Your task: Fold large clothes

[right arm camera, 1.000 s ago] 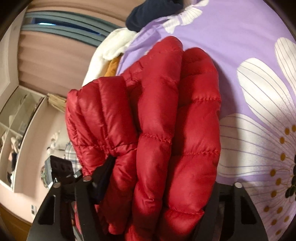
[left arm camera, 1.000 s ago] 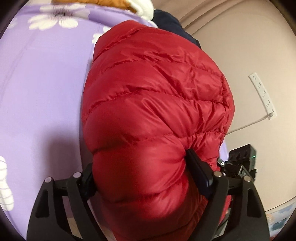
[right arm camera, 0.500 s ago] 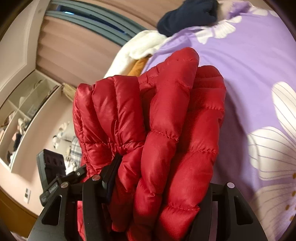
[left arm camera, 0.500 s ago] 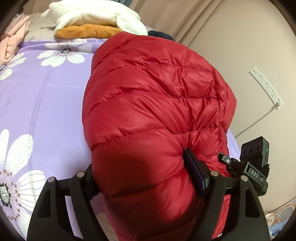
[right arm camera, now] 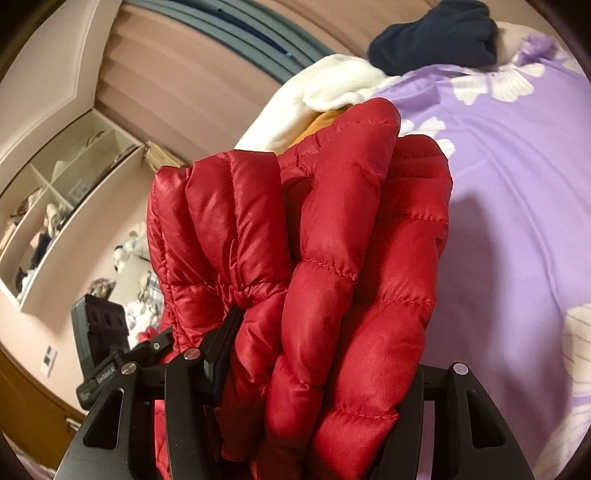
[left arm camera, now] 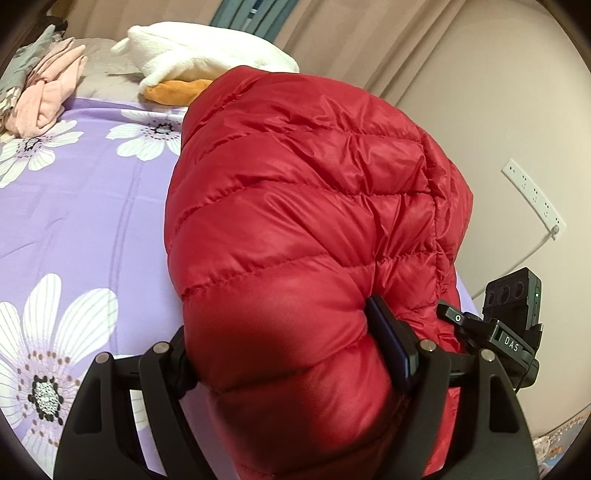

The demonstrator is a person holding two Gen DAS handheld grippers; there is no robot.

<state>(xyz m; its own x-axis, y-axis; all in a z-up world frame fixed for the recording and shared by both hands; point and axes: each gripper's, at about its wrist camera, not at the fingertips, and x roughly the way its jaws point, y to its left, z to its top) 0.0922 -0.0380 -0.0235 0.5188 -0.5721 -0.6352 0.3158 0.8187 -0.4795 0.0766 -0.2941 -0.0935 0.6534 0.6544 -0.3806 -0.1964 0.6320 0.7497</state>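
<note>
A puffy red down jacket (left arm camera: pixel 295 184), folded into a thick bundle, hangs over the purple flowered bedsheet (left arm camera: pixel 74 221). My left gripper (left arm camera: pixel 284 343) is shut on one end of the bundle, and the quilted cloth bulges out between its fingers. In the right wrist view the same jacket (right arm camera: pixel 332 221) shows as stacked folds above the sheet (right arm camera: pixel 517 184). My right gripper (right arm camera: pixel 325 350) is shut on them, its left pad pressed into a seam and its right finger mostly hidden behind cloth.
At the bed's far end lie a white plush blanket (left arm camera: pixel 207 51) on an orange garment (left arm camera: pixel 173 90), pink clothes (left arm camera: pixel 48 96) and a navy garment (right arm camera: pixel 432 33). A power strip (left arm camera: pixel 532 195) hangs on the wall to the right. Open shelves (right arm camera: pixel 55 203) stand beyond the bed.
Both grippers have risen with the jacket still gripped. The left view has tipped up, so the bed's far end and its clothes have come into sight. The right view has rolled.
</note>
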